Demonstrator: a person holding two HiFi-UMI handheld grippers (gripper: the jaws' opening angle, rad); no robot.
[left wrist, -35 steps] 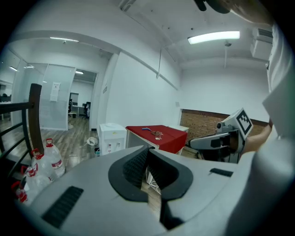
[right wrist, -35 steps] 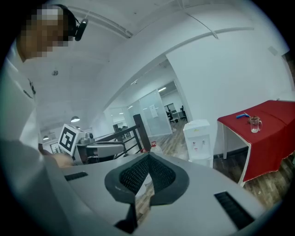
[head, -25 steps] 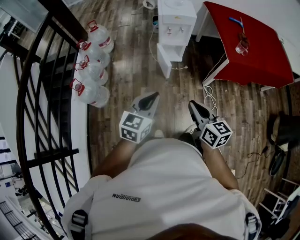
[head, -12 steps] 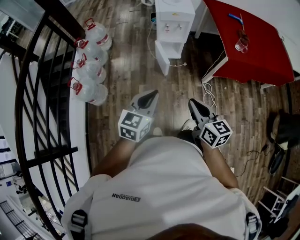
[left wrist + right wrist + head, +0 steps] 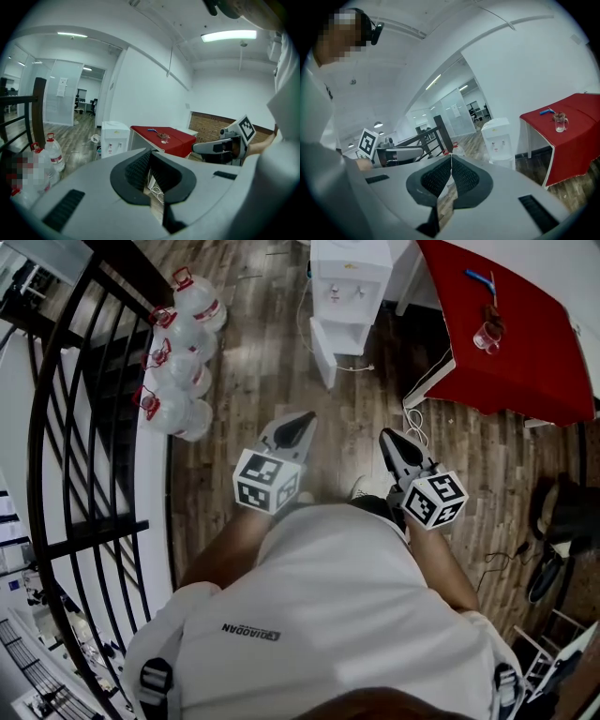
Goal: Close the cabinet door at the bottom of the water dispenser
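1. At the top centre of the head view stands the dispenser, well apart from us. Its bottom door is swung out toward us on the cabinet's left side and is not yet closed. The left gripper and right gripper sit side by side at mid-frame, both pointing up the frame toward it. We judge they are carried ahead like this because we are on the approach and neither has work yet. The bottles line the railing at upper left and the table fills the upper right. Bare floor lies between us and the door.

2. In the left gripper view the jaws meet at their tips with nothing between them. Only floor and a loop of cable show through the slit lower down. The dispenser is small, left of centre and just above the jaw tips. The other gripper shows at the right edge.

3. In the right gripper view the jaws are pressed together and empty. The dispenser stands right of centre, beside the table with its glass. We judge the closed jaws suit the job. A door needs a push from a blunt tip on its outer face, not a grip, and that face looks toward the left of the head view.
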